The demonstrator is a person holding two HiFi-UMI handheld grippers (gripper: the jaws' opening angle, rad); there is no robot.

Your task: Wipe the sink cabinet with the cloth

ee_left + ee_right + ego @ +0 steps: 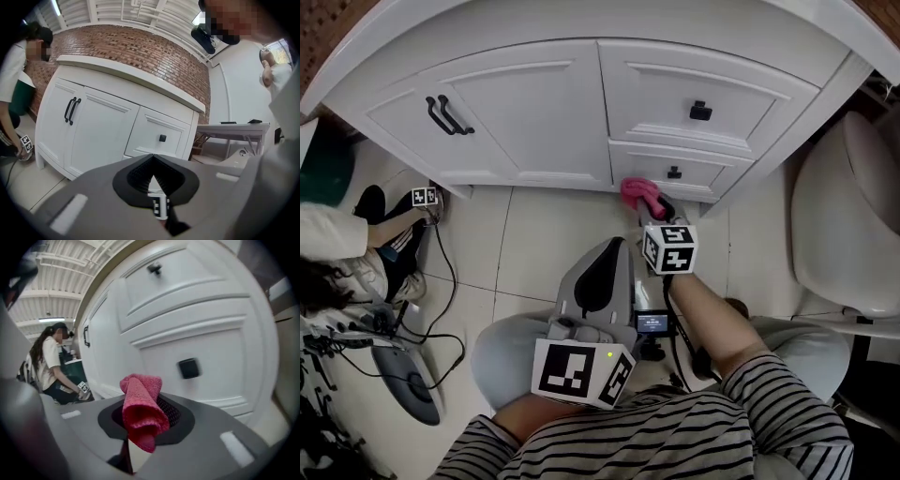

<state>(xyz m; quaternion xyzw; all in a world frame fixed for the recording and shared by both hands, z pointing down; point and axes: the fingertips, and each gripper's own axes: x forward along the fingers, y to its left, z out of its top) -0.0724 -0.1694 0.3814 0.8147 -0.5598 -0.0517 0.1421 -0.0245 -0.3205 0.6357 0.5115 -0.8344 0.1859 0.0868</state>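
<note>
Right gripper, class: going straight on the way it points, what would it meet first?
Probably the white cabinet's lower drawer front, just left of its square black knob; the pink knitted cloth held in the right gripper would touch first. Depth is unclear.

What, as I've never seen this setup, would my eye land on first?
The pink cloth, clamped in the jaws of the right gripper, held close to the lower drawer of the white sink cabinet. Next, the left gripper, jaws shut and empty, back over the person's knee.
</note>
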